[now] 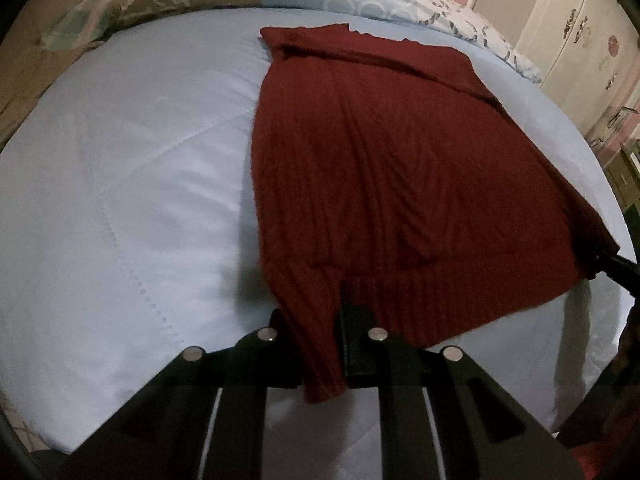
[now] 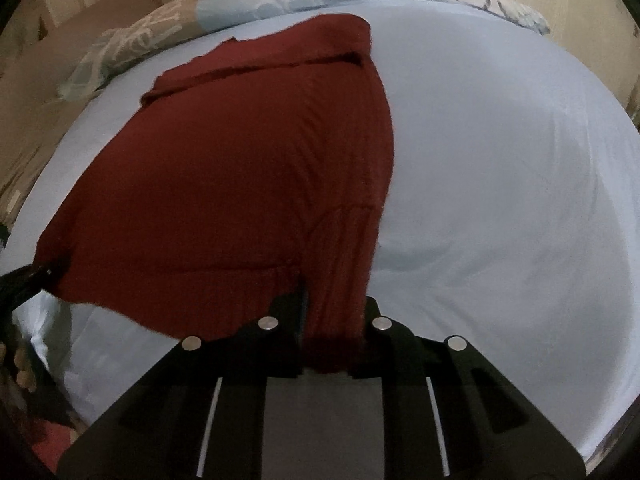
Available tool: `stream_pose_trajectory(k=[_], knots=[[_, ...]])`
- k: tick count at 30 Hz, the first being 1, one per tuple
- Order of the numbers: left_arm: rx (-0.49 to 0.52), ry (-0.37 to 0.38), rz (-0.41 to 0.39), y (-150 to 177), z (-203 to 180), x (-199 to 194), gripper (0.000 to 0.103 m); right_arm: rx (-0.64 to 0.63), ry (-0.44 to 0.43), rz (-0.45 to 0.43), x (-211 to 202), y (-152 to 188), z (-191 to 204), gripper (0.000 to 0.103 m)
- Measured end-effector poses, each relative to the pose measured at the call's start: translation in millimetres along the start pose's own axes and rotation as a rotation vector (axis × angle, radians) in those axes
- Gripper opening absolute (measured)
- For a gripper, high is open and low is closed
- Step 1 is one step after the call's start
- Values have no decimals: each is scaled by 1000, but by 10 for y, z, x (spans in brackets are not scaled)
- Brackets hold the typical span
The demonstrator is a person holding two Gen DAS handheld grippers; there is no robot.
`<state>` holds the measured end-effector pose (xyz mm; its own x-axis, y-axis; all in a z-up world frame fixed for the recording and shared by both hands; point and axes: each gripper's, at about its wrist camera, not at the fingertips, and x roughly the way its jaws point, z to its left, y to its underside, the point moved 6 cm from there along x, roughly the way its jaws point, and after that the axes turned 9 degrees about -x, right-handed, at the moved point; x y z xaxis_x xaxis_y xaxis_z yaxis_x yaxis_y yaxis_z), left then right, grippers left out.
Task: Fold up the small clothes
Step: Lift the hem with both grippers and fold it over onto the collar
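Knitwear fills the middle of both views: the dark red ribbed sweater (image 1: 400, 168) lies spread on the pale blue bed (image 1: 132, 184), its near hem corners pinched between the closed-in fingers of the left tool (image 1: 316, 320) and the right tool (image 2: 334, 312), with no readable writing anywhere.

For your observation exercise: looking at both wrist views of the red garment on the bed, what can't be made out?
- Red garment, left wrist view: its right corner, cut off by the frame edge.
- Left gripper and right gripper: the inner finger faces, covered by the hem.
- The garment's underside: hidden against the bedsheet.
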<state>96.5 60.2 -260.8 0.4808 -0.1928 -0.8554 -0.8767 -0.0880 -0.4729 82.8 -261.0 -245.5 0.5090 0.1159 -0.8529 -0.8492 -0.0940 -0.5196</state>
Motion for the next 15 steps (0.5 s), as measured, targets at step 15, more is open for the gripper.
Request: stream_pose_trajectory(k=[15], knots=[[46, 17, -144, -86, -10, -843, 12, -61, -58, -126, -771, -120, 156, 13]])
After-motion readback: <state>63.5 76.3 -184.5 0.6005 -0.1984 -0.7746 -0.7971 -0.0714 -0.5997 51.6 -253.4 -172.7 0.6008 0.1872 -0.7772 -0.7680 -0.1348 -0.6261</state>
